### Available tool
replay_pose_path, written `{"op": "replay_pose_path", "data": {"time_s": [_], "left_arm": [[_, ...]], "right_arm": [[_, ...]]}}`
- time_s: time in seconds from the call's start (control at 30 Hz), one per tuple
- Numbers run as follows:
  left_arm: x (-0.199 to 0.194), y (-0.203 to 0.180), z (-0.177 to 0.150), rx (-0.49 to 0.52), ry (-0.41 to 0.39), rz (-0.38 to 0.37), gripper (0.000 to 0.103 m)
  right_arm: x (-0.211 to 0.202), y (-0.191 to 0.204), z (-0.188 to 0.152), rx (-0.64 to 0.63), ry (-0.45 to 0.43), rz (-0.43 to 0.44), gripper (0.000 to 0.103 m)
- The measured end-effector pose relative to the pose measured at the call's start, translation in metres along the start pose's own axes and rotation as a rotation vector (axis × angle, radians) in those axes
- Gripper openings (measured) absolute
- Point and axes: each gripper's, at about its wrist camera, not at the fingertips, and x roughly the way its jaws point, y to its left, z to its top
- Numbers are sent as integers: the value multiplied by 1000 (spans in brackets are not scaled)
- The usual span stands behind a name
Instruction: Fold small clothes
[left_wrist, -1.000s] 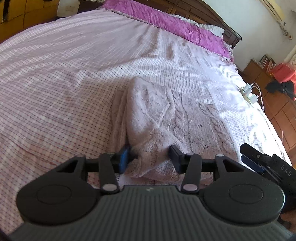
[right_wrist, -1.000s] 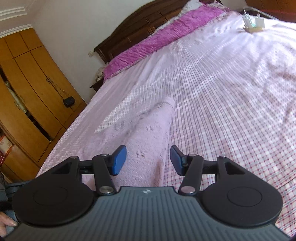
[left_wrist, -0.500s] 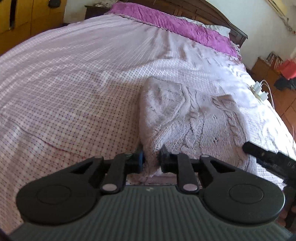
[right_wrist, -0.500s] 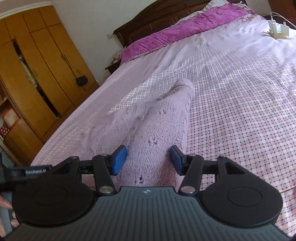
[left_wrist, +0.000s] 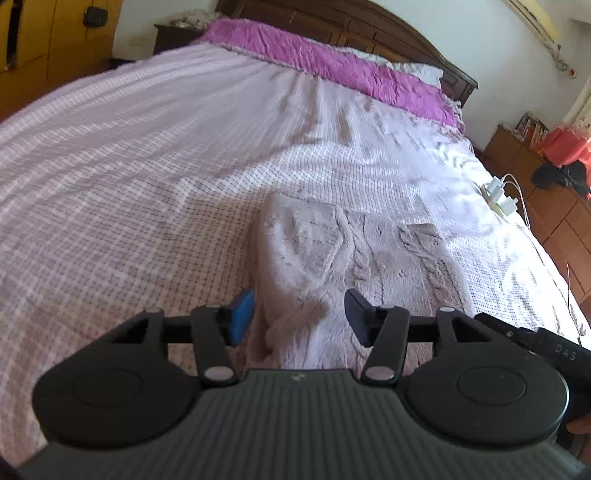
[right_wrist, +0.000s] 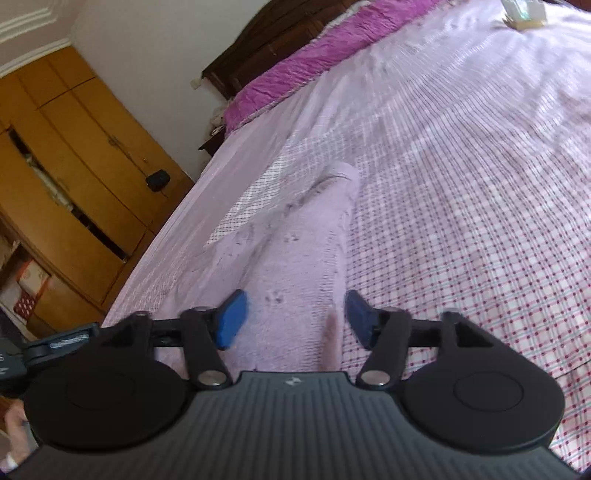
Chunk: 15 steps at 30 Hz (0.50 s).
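A pale lilac cable-knit sweater (left_wrist: 354, 251) lies folded on the checked bedspread (left_wrist: 129, 206). My left gripper (left_wrist: 299, 314) is open, its jaws either side of the sweater's near left corner, holding nothing. In the right wrist view the sweater (right_wrist: 295, 251) stretches away from me as a long strip. My right gripper (right_wrist: 293, 317) is open above its near end, empty. The right gripper's body (left_wrist: 535, 343) shows at the right edge of the left wrist view.
A purple pillow strip (left_wrist: 332, 70) and dark wooden headboard (left_wrist: 351, 29) are at the bed's far end. White chargers with cables (left_wrist: 500, 195) lie near the right bed edge. A wooden wardrobe (right_wrist: 74, 177) stands left of the bed, drawers (left_wrist: 561, 221) on the right.
My left gripper, shut on the sweater's corner half a second ago, has opened and let it go. The right gripper stayed open and tilted slightly.
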Motion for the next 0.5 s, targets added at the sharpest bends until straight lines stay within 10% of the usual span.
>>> {"op": "replay_pose_path", "data": {"time_s": [0.5], "left_arm": [[43, 22, -4, -124, 92, -23, 66]], "right_arm": [[58, -27, 5, 117, 138, 161, 82]]}}
